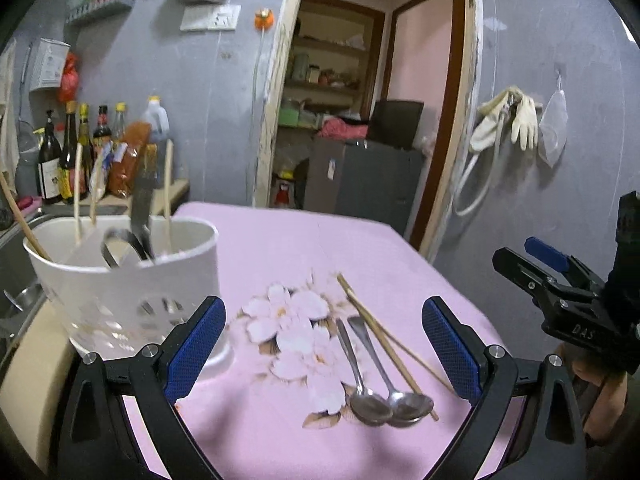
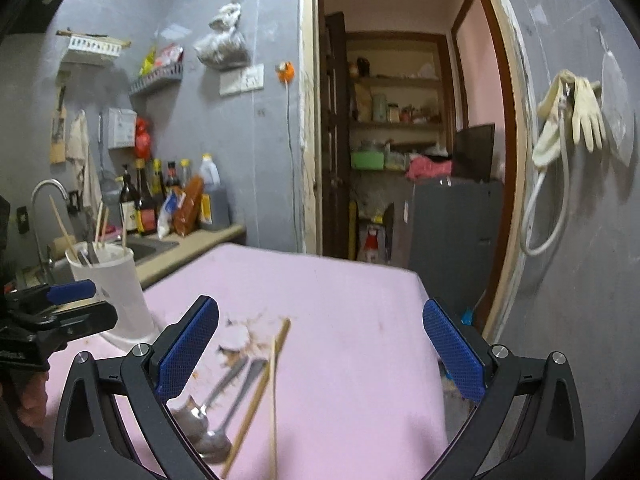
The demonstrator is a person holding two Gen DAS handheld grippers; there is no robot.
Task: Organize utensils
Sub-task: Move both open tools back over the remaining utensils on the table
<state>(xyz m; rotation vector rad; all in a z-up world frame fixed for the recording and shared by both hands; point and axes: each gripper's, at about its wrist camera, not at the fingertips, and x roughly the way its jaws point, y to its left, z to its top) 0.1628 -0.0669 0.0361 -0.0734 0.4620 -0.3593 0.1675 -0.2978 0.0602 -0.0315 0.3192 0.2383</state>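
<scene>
Two steel spoons (image 1: pixel 370 380) and two wooden chopsticks (image 1: pixel 380 332) lie together on the pink table (image 1: pixel 280 248); both tools gape wide, holding nothing. We'd pinch one handle midway, then drop it into the white plastic holder (image 1: pixel 120 280) at the table's left edge.

The tablecloth (image 1: pixel 280 248) is pink with a white flower print (image 1: pixel 292 332). The utensil holder (image 1: pixel 132 280) is white, the spoons (image 1: pixel 380 396) silver and the chopsticks (image 1: pixel 376 328) tan.
</scene>
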